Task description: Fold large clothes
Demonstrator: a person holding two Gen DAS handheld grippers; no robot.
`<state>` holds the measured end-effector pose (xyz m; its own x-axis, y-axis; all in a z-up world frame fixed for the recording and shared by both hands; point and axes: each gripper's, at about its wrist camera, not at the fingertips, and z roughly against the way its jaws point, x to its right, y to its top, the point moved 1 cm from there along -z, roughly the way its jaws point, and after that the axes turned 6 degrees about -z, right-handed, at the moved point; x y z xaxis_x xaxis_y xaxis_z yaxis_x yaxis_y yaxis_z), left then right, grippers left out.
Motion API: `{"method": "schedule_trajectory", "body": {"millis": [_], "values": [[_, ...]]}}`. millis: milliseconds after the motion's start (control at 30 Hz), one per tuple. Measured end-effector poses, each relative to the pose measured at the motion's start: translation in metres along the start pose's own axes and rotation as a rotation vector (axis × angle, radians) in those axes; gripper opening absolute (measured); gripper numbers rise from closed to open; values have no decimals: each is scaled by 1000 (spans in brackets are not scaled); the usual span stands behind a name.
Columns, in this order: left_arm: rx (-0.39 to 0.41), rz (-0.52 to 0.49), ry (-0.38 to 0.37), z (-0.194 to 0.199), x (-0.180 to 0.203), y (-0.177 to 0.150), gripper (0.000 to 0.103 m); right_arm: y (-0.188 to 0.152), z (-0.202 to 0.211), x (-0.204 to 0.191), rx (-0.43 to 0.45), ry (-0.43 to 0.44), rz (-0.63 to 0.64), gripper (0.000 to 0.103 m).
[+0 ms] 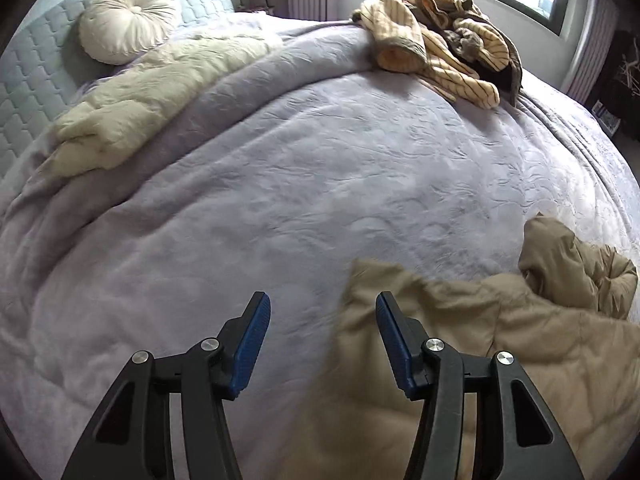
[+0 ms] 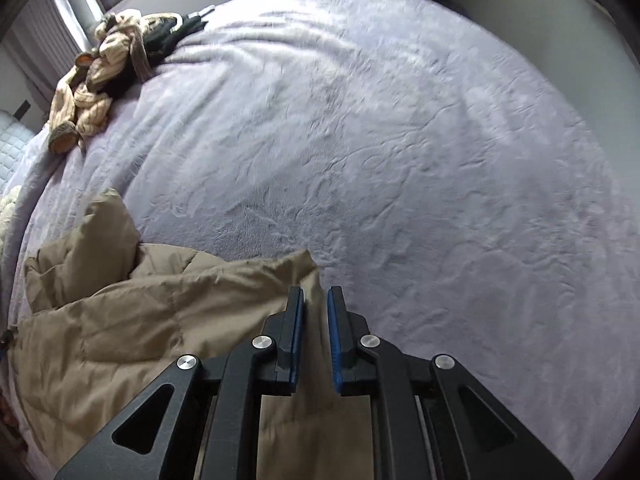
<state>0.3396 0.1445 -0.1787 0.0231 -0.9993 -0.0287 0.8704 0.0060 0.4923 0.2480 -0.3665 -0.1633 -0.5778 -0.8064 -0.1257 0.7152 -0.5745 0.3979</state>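
A tan quilted jacket [image 1: 500, 344] lies crumpled on the lilac bedspread [image 1: 280, 184] at the near right in the left wrist view. It also shows in the right wrist view [image 2: 120, 320] at the near left. My left gripper [image 1: 322, 306] is open above the jacket's left edge, with nothing between its blue pads. My right gripper [image 2: 316, 300] is shut on a corner of the tan jacket, with cloth pinched between its pads.
A pile of striped cream and brown clothes [image 1: 444, 36] lies at the far side of the bed near the window; it also shows in the right wrist view [image 2: 104, 64]. A cream duvet [image 1: 132, 108] and a round white cushion [image 1: 128, 16] lie by the headboard.
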Motion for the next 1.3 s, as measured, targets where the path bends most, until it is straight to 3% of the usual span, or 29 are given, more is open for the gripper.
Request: {"method": "schedule_trajectory", "body": {"millis": [200, 367, 467, 633, 867, 933, 1033, 1233, 1300], "values": [[-21, -34, 8, 0, -3, -14, 57, -44, 43, -7, 34, 22, 71, 14], [-125, -35, 45, -53, 8, -25, 57, -64, 22, -14, -28, -3, 106, 14], [-132, -1, 57, -64, 9, -31, 67, -68, 10, -13, -44, -1, 84, 13], [-127, 44, 55, -38, -3, -28, 68, -68, 15, -10, -50, 2, 75, 14], [-116, 8, 11, 24, -9, -51, 68, -75, 52, 1, -21, 31, 15, 15], [-128, -4, -4, 38, -7, -64, 68, -80, 63, 5, -18, 45, -4, 19], [-163, -20, -36, 53, 0, -87, 68, -91, 77, 11, -28, 71, -50, 41], [-245, -52, -103, 66, 25, -130, 68, -116, 95, 9, -67, 126, -74, 43], [-257, -66, -116, 68, 33, -139, 68, -124, 98, 8, -78, 150, -82, 48]]}}
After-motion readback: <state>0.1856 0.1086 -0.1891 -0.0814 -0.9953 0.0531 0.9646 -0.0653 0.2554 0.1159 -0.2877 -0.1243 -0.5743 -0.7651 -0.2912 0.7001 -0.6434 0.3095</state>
